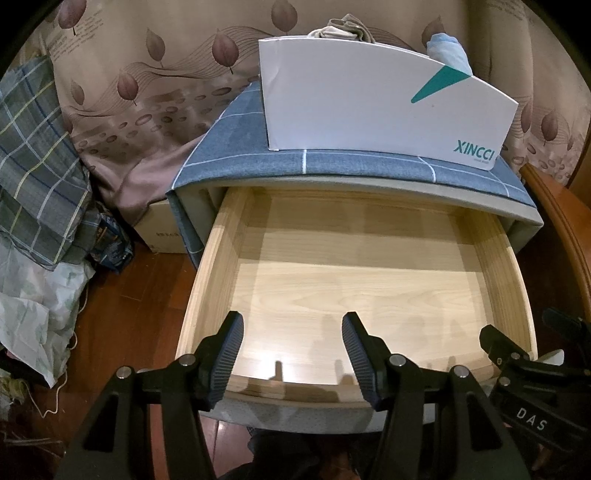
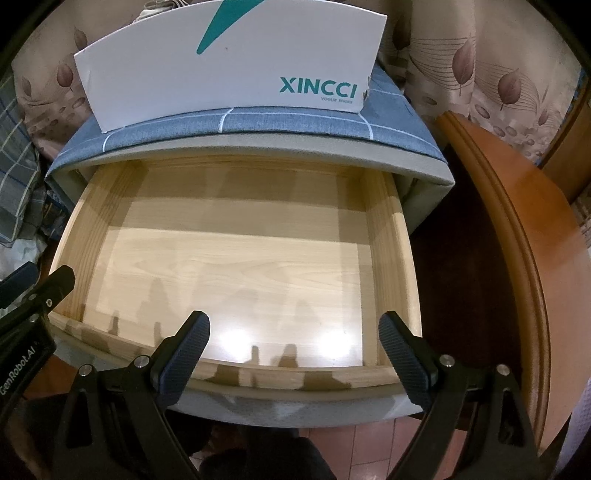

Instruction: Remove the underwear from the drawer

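Since the drawer (image 1: 354, 280) stands pulled out and its wooden floor shows bare in both views, nothing is left in it to grab; the underwear looks already out. A beige bundle (image 1: 341, 29) and a blue bundle (image 1: 448, 50) poke up from the white box (image 1: 369, 107) on the nightstand's blue cloth top (image 1: 295, 162), and those are likely the underwear, though the fabric is too bunched to be sure. Left gripper (image 1: 293, 356) hangs over the drawer's front edge, jaws wide, nothing between them. Right gripper (image 2: 295, 350) hangs likewise beside it, jaws wide and empty, pointing down into the drawer. Judgement: task is at or near its end. To finish well, check the shaded back strip under the nightstand top, since a dark small item could hide there, though none shows. If a garment turns up, come straight down on the middle of the cloth, pinch a fold, lift clear of the drawer walls. Keep the two grippers apart; they sit close at the front edge.
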Demonstrator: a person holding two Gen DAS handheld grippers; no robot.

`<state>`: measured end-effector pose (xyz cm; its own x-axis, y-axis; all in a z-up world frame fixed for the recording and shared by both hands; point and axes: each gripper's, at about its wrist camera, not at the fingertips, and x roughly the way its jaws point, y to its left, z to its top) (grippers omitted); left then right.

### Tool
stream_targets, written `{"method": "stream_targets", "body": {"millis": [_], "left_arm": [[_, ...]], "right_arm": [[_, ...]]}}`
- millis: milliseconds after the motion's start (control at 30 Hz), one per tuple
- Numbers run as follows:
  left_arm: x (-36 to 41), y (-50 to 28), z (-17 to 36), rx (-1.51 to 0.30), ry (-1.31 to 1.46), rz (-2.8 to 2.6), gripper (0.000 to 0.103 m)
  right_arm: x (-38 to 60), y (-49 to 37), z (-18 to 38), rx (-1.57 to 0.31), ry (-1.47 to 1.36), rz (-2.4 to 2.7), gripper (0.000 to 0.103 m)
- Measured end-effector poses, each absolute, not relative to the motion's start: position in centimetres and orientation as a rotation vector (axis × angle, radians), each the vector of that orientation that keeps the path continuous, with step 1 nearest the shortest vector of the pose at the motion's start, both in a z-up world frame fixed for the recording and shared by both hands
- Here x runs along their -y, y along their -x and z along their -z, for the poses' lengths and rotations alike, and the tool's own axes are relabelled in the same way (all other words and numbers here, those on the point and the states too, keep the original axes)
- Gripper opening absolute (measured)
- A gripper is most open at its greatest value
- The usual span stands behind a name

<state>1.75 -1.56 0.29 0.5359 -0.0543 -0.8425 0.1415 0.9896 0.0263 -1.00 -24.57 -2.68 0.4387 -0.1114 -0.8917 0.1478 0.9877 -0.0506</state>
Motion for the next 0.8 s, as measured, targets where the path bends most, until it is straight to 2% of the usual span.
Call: {"method": "stream_targets", "body": {"millis": [800], "left_arm": [[1.6,-1.8,-0.22,-0.997,-0.095,0.114,0.057]], "right_arm": [[24.57,0.92,2.79,-1.113,-0.042,0.159,0.091]]}}
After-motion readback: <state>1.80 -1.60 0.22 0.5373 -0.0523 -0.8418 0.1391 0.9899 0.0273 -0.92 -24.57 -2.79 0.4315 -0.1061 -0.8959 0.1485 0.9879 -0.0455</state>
